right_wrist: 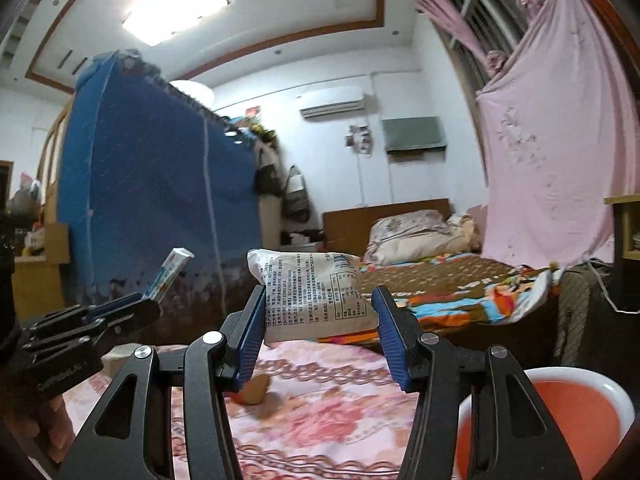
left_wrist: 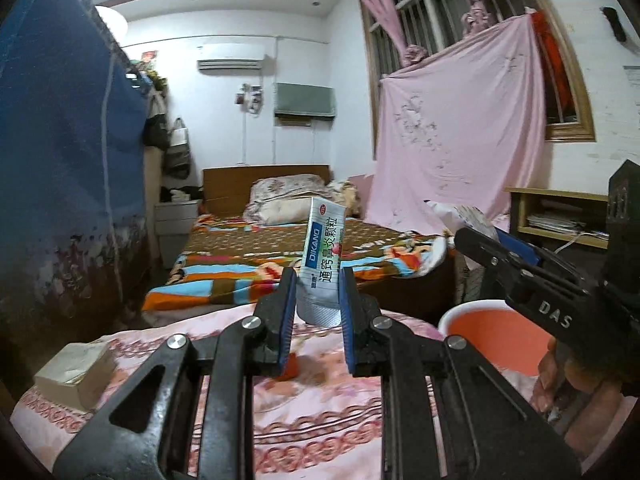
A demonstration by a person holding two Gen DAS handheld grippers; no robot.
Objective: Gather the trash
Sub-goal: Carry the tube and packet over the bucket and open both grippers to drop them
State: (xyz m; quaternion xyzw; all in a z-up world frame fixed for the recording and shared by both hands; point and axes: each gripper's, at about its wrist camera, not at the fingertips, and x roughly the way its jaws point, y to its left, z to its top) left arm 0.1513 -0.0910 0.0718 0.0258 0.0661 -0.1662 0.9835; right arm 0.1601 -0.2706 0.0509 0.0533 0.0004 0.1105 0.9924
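The sachet (left_wrist: 322, 256) stands upright, clamped between the pads of the left gripper (left_wrist: 318, 304) above the pink floral desk (left_wrist: 320, 412). The white packet (right_wrist: 310, 296) is grasped by the right gripper (right_wrist: 320, 332). The orange basin (right_wrist: 580, 412) sits at the right. Only the left wrist view shows the tissue pack (left_wrist: 74, 372); only the right wrist view shows the ceiling lamp (right_wrist: 176, 6).

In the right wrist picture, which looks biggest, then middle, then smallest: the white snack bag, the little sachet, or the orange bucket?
1. White snack bag, though it is nearest the camera.
2. Orange bucket, cut off by the edge, so its true size is unsure.
3. Sachet, seen nearly edge-on.
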